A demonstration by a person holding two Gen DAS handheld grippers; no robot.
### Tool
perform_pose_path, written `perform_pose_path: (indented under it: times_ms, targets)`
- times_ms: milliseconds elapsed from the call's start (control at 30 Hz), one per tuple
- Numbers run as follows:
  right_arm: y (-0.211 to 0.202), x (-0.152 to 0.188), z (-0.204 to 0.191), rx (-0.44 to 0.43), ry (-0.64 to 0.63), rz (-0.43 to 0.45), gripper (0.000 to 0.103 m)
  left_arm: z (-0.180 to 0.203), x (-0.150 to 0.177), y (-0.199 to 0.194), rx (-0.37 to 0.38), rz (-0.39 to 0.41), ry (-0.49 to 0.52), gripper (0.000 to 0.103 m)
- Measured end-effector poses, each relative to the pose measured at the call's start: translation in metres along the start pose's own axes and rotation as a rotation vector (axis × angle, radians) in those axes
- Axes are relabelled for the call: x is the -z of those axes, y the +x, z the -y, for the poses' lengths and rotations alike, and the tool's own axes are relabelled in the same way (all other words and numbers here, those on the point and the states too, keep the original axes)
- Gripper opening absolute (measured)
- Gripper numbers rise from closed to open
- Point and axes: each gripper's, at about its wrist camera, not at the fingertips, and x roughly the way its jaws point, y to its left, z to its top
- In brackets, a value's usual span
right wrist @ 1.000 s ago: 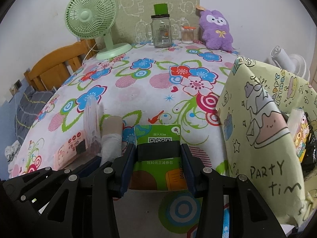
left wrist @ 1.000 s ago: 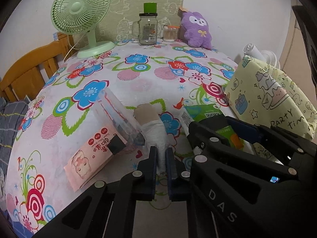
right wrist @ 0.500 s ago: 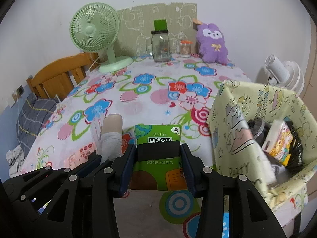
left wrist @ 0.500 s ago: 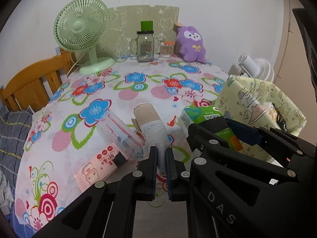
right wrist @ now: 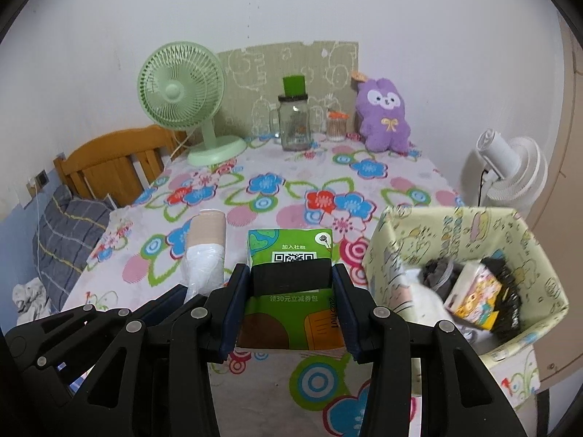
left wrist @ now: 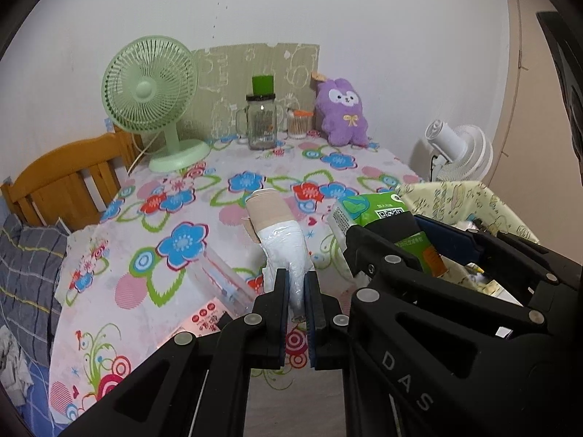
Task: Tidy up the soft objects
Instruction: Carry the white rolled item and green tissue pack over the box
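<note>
left gripper (left wrist: 297, 286) clamps a plastic-wrapped roll (left wrist: 282, 240); right gripper (right wrist: 291, 284) squeezes a green tissue pack (right wrist: 289, 251) above the floral table (right wrist: 313, 182), beside the open fabric bin (right wrist: 379, 255).

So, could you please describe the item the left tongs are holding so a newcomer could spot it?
Start at the floral tablecloth. Above its near edge, the left tongs pinch a white plastic-wrapped roll with a beige band. The green tissue pack beside it is flat and printed.
</note>
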Motion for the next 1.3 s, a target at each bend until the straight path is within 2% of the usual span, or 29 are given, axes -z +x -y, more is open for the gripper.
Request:
perform_pose_path:
  times_ms: [633, 1300]
  targets:
    - [-0.038, -0.032, 0.019, 0.007, -0.005, 0.082, 0.049, 0.024, -0.032, -0.027, -0.003, 0.078, 0.014, 0.005]
    - [-0.044, -0.043, 0.078, 0.038, 0.001, 0.107, 0.049, 0.082, -0.051, -0.013, 0.035, 0.096, 0.049, 0.006]
